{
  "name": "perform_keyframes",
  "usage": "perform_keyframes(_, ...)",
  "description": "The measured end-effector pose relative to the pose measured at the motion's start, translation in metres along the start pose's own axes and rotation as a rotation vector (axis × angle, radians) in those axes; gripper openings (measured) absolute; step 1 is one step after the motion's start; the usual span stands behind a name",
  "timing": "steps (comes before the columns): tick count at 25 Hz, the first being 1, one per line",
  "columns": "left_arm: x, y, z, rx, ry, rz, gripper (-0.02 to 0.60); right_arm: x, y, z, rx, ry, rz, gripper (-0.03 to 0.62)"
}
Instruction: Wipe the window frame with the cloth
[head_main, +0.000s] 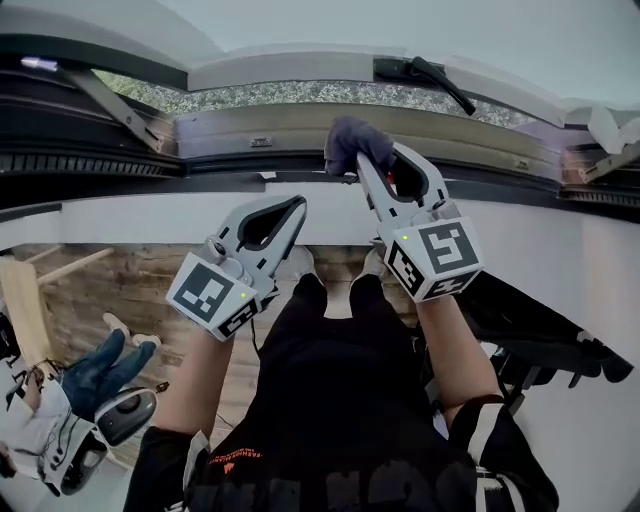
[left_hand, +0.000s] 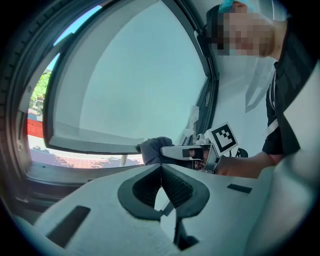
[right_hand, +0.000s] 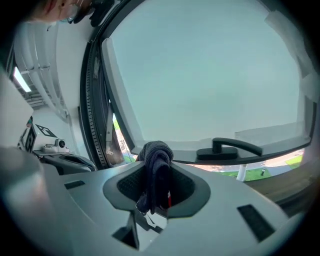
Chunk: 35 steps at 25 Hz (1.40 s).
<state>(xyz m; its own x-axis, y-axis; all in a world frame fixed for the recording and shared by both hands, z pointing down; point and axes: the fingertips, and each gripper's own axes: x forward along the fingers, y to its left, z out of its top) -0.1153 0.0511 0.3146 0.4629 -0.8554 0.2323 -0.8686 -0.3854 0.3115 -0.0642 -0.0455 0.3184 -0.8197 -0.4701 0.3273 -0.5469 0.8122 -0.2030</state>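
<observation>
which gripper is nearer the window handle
Right: the right gripper, shut on the cloth, is below-left of the window handle; the left gripper sits lower, farther left.

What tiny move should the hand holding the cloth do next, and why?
Probably slide the right gripper sideways along the window frame, pressing lightly. Its jaws are shut on the cloth, and the cloth sits right at the frame, though I can't confirm that they touch. The left gripper is shut, empty and held back from the frame.
</observation>
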Motion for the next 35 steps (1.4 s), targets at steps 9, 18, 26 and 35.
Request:
perform_keyframes(9, -0.073, 0.058, 0.0, -0.037, -0.05, 0.114, 0.02, 0.071, 0.098, -0.002, -0.061, 0.046, 0.141, 0.109)
perform_keyframes(18, -0.115, 0.102, -0.01, -0.077, -0.072, 0.197, 0.02, 0.124, 0.164, -0.011, -0.099, 0.086, 0.248, 0.109)
perform_keyframes(26, -0.139, 0.12, -0.017, -0.102, -0.082, 0.233, 0.02, 0.151, 0.196, -0.021, -0.117, 0.128, 0.287, 0.109)
perform_keyframes(35, -0.138, 0.127, -0.023, -0.117, -0.076, 0.233, 0.02, 0.161, 0.193, -0.034, -0.127, 0.18, 0.255, 0.109)
